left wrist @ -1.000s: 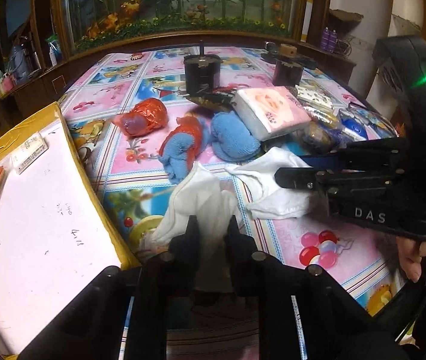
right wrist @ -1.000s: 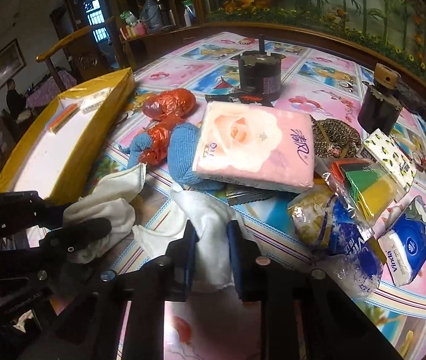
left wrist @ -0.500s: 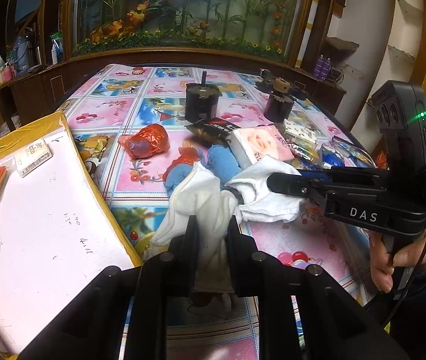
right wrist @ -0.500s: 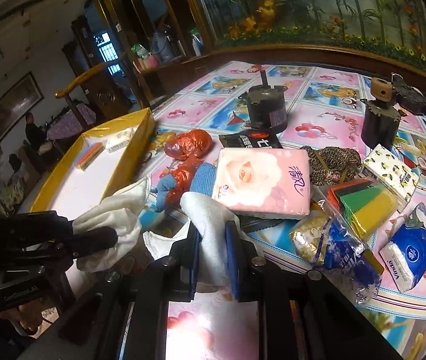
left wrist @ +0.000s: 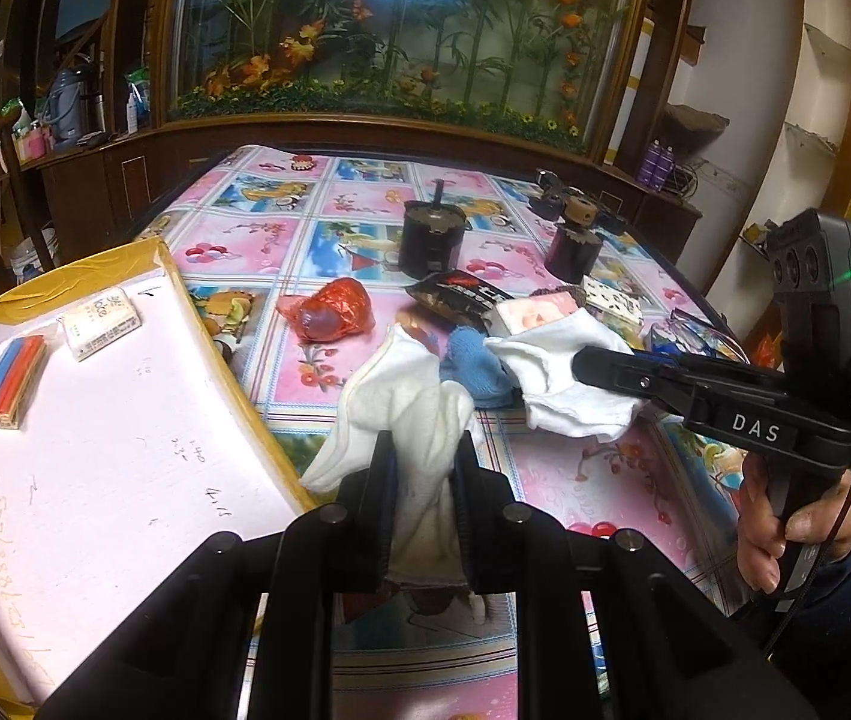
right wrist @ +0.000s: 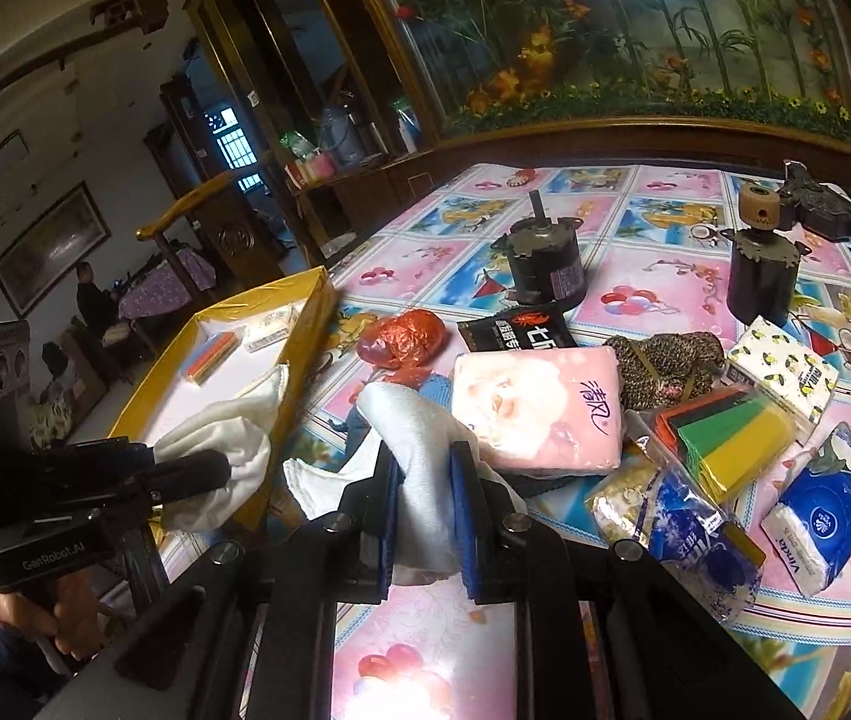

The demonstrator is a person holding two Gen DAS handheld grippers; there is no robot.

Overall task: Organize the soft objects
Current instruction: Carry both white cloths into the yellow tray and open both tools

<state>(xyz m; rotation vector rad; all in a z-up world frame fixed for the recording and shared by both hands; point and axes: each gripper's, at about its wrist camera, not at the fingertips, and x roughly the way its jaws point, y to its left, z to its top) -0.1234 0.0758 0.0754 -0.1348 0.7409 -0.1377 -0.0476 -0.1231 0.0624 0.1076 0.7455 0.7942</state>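
White cloth — raised above the table, stretched between both closed claws: left gripper clamps one end, right gripper the other. At 9 o'clock, yellow tray; at 12 o'clock, blue glove and pink tissue pack.

The left claw is being held angled downward, its jaws pressed shut on bunched white cloth that is standing up between the black fingers. The right claw is likewise being pointed downward, its blue-padded fingers clamped on another fold of white cloth. Each tool is being gripped by its handle: the right hand is being seen wrapped around the grip at the frame's edge, and the left hand is being seen low at the opposite side.
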